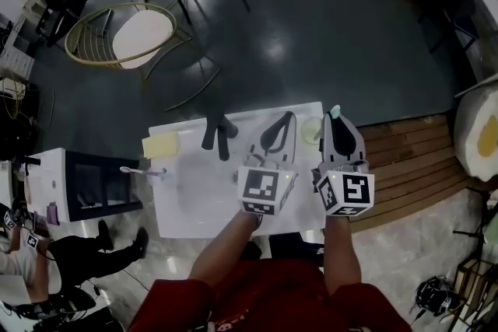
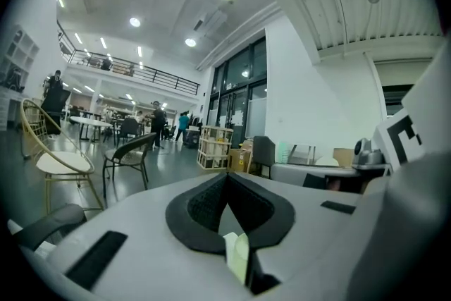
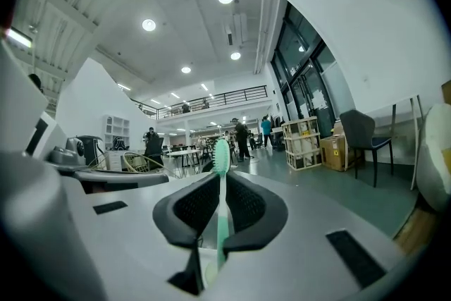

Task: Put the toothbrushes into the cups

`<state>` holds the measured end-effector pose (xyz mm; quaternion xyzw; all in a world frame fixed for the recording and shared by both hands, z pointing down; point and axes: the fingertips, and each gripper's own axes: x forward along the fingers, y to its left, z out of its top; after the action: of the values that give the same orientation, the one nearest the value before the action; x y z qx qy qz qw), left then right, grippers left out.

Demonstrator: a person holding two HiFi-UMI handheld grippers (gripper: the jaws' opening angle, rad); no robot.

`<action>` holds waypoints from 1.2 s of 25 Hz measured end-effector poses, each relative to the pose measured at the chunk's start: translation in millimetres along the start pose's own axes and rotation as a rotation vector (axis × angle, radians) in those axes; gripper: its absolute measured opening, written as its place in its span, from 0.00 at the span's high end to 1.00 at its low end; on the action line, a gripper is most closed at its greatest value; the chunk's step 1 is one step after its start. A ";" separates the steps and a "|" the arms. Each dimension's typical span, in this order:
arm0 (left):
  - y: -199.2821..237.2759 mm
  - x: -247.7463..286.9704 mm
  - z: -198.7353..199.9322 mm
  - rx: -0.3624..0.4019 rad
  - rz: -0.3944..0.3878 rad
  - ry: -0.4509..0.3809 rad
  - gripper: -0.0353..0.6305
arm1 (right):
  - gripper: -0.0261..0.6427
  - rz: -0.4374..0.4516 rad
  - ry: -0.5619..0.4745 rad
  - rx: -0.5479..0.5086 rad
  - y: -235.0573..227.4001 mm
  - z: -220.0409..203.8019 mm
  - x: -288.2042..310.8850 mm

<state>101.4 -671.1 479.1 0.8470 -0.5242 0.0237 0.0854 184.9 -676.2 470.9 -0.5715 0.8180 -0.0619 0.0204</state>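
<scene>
Task is at an early stage: the right gripper (image 3: 222, 176) has its fingers clamped on a green toothbrush (image 3: 222, 155) near the pale cup (image 1: 311, 131), the left gripper (image 2: 227, 178) has its fingers closed, apparently empty, and a second toothbrush (image 1: 144, 172) lies at the desk's (image 1: 194, 206) left edge by the yellow cup (image 1: 160, 144) — neither cup seems filled.

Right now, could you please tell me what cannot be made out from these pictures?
- Head view: the right hand-held gripper, shut on the green toothbrush, covers part of the pale cup; inside unseen.
- Left gripper view: a pale piece low between the pads of the left hand-held gripper; too little shows to name it.
- Both gripper views: aimed above the table; no cups in frame.
</scene>
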 end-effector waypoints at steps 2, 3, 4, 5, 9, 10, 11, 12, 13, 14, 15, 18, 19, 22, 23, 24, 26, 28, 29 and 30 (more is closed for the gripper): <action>3.4 6.2 -7.4 -0.006 0.008 0.011 0.91 | 0.89 0.001 0.013 0.008 -4.3 -8.6 5.2; 4.5 9.2 -10.9 -0.010 0.011 0.017 0.91 | 0.89 0.000 0.019 0.012 -6.6 -12.5 7.4; 5.1 12.0 -14.3 -0.013 0.014 0.024 0.91 | 0.89 -0.001 0.025 0.017 -8.8 -16.4 9.3; 5.2 14.5 -17.8 -0.016 0.014 0.032 0.91 | 0.89 -0.002 0.031 0.021 -10.9 -20.2 10.8; 5.7 20.4 -36.0 -0.029 0.018 0.077 0.91 | 0.89 -0.007 0.063 0.035 -19.1 -38.9 15.0; 6.2 21.5 -40.4 -0.031 0.019 0.087 0.91 | 0.89 -0.009 0.069 0.041 -20.9 -43.3 15.8; 6.3 22.8 -43.7 -0.032 0.020 0.095 0.91 | 0.89 -0.011 0.075 0.046 -22.4 -47.2 16.5; 6.0 24.4 -46.0 -0.033 0.019 0.099 0.91 | 0.89 -0.011 0.080 0.049 -23.6 -50.5 17.1; 5.4 26.1 -48.2 -0.034 0.018 0.101 0.91 | 0.89 -0.011 0.084 0.051 -24.6 -53.4 17.7; 4.7 27.9 -50.5 -0.035 0.016 0.103 0.91 | 0.89 -0.012 0.089 0.052 -25.7 -56.2 18.2; 4.1 29.8 -52.5 -0.037 0.015 0.105 0.91 | 0.89 -0.013 0.093 0.054 -26.9 -59.0 18.8; 3.5 34.1 -59.5 -0.042 0.013 0.116 0.91 | 0.89 -0.018 0.107 0.061 -29.7 -67.3 19.6; 3.3 34.9 -62.1 -0.045 0.013 0.121 0.91 | 0.89 -0.019 0.113 0.063 -30.6 -70.3 19.7; 1.4 37.1 -68.5 -0.049 0.011 0.136 0.91 | 0.89 -0.025 0.135 0.067 -34.1 -79.7 19.2; 0.7 37.4 -69.9 -0.049 0.011 0.140 0.91 | 0.89 -0.028 0.143 0.068 -35.3 -82.6 18.7; 0.5 37.4 -70.7 -0.049 0.011 0.144 0.91 | 0.89 -0.031 0.150 0.069 -36.3 -85.3 18.3; 0.3 37.3 -70.7 -0.048 0.011 0.146 0.91 | 0.89 -0.038 0.161 0.076 -37.5 -89.9 18.3; -0.5 37.3 -70.6 -0.044 0.007 0.146 0.91 | 0.89 -0.043 0.167 0.079 -37.7 -93.0 18.3; -0.7 37.3 -71.1 -0.043 0.005 0.147 0.91 | 0.89 -0.044 0.168 0.079 -37.3 -94.2 18.4; -0.6 37.3 -71.8 -0.043 0.005 0.149 0.91 | 0.89 -0.044 0.170 0.077 -36.7 -95.2 18.6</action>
<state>122.2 -691.7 554.6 0.8396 -0.5188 0.0757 0.1421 202.8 -698.6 570.6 -0.5808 0.8011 -0.1419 -0.0283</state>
